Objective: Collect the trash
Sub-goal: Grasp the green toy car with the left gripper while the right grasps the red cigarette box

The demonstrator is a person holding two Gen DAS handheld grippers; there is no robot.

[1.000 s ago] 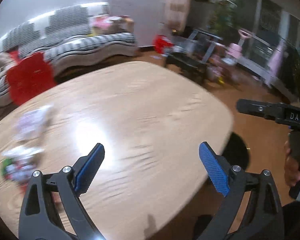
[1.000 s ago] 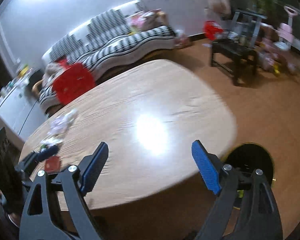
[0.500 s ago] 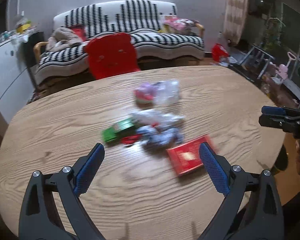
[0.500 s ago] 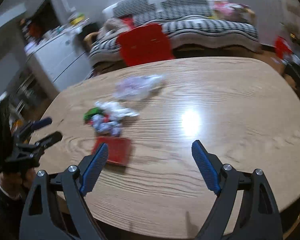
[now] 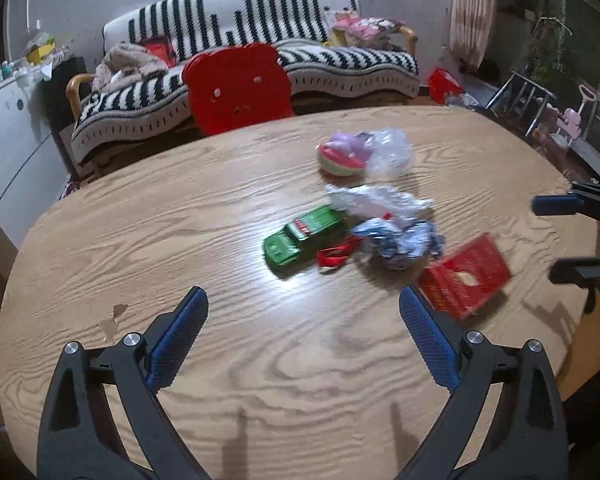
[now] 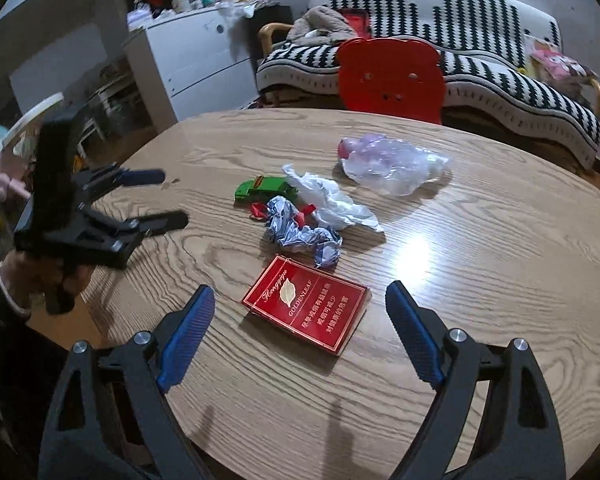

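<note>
- Left wrist view: we see the left claw (image 5: 302,338) spread wide at the bottom of the frame, holding nothing, above the wooden tabletop (image 5: 228,208).
- Right of centre lies the litter: a crumpled white wrapper (image 5: 374,202), and just below it a crumpled blue-and-white wrapper (image 5: 400,242).
- A red cigarette pack (image 5: 466,276) lies at lower right of the cluster, close to the claw's right finger (somewhat blurred here).
- A green toy car (image 5: 304,236) sits left of the wrappers, with a small red piece (image 5: 334,256) touching its lower right side.
- Higher up, a clear plastic bag (image 5: 390,152) lies against a pink-and-purple toy (image 5: 342,154).
- At the right edge the right claw (image 5: 556,236) juts in, its fingers apart.
- Behind the tabletop stand a red chair (image 5: 238,88) and a striped sofa (image 5: 236,52).
- Right wrist view: we see the right claw (image 6: 300,328) spread and empty at the bottom, with the red cigarette pack (image 6: 306,304) lying flat between its fingers' lines, label up.
- Just above it is the blue-and-white wrapper (image 6: 300,234), then the white wrapper (image 6: 330,200), the green car (image 6: 264,188) to the left and the plastic bag (image 6: 392,162) at upper right.
- At the left edge the left claw (image 6: 164,198) is held open over the tabletop (image 6: 500,240) rim.
</note>
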